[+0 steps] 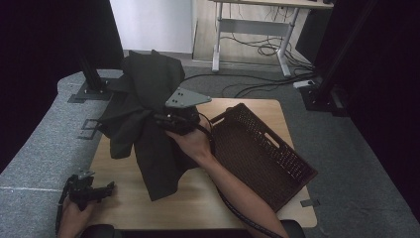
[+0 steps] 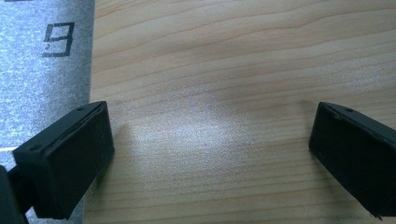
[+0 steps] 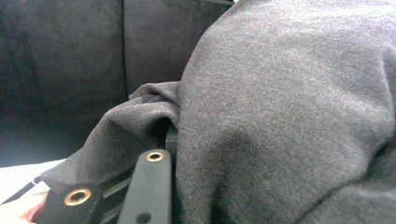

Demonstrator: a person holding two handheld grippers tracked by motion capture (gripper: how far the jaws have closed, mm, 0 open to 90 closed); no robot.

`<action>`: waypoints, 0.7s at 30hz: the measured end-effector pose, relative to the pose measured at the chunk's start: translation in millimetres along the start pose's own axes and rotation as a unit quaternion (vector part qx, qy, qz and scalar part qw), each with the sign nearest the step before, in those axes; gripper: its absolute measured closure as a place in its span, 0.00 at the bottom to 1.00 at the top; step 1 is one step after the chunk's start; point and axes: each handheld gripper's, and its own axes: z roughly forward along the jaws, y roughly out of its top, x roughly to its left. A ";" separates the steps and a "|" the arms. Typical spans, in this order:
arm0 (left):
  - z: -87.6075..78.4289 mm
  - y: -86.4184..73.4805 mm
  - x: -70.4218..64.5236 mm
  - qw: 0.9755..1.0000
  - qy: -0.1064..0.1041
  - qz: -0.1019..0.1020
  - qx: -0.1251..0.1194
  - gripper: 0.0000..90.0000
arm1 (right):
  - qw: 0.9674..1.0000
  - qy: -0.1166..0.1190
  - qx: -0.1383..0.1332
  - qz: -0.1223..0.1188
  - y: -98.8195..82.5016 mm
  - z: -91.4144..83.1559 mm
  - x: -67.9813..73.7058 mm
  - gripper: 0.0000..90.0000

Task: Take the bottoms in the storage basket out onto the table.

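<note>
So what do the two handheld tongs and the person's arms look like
Both tongs are black. The right tongs carry a grey three-cornered plate on top, and a black cable trails back along the forearm. The left tongs end in blocky, flat-faced rectangular fingers, and a cable hangs by the wrist. Both forearms are bare, with no sleeves showing.

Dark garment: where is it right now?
High view: the dark garment hangs bunched from the right gripper over the table's left half, just left of the brown basket.
</note>
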 end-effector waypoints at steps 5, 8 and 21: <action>0.0 0.0 0.1 1.000 0.000 0.000 0.000 0.00 | 1.000 0.008 0.004 0.004 -9.2 5.2 2.7 0.74; 0.0 0.0 0.1 1.000 0.000 0.000 0.000 0.00 | 1.000 0.011 0.005 0.004 -14.4 7.9 4.4 0.74; 0.1 -0.1 0.0 1.000 0.000 -0.001 0.000 0.00 | 1.000 0.022 0.018 0.014 -50.1 19.1 10.3 0.73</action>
